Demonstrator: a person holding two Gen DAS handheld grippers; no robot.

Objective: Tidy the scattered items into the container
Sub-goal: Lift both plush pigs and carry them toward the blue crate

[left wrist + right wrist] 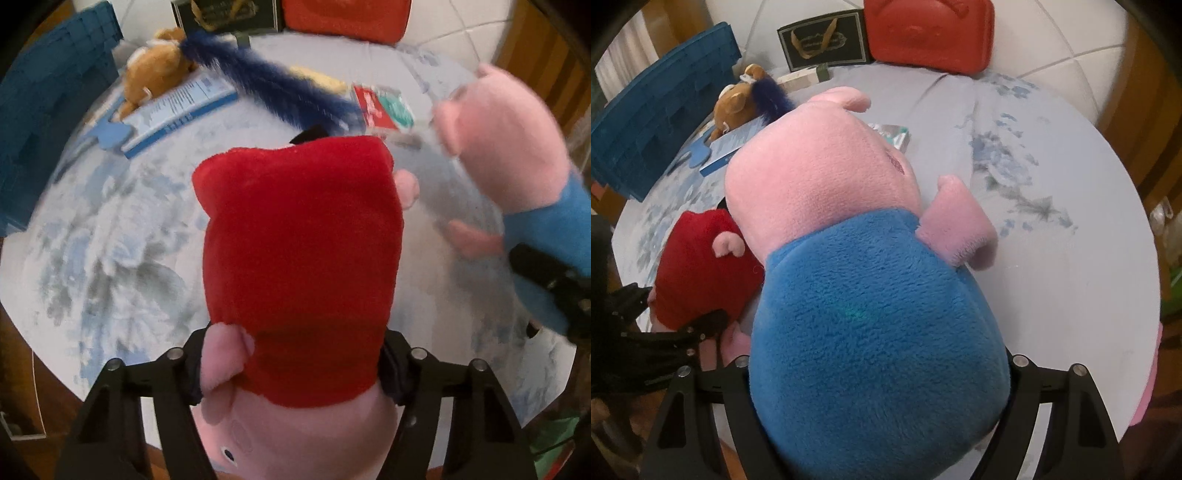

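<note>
Blue-bodied pig plush [871, 302] filled the right hand-held gripper [879, 384], clamped at its belly; the left hand-held gripper [291, 373] likewise grasped a red-dressed pig plush [299, 258]. Both hung over the floral bed [1052, 258], probably lifted for carrying to the blue crate [661, 129] at its far left.

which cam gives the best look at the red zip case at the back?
Right wrist. The red case shows almost whole there, sharp, its embossed face readable, beside the dark gift bag. The left wrist view cuts the red case off at the top edge, showing only its lower part, softened by blur.
</note>
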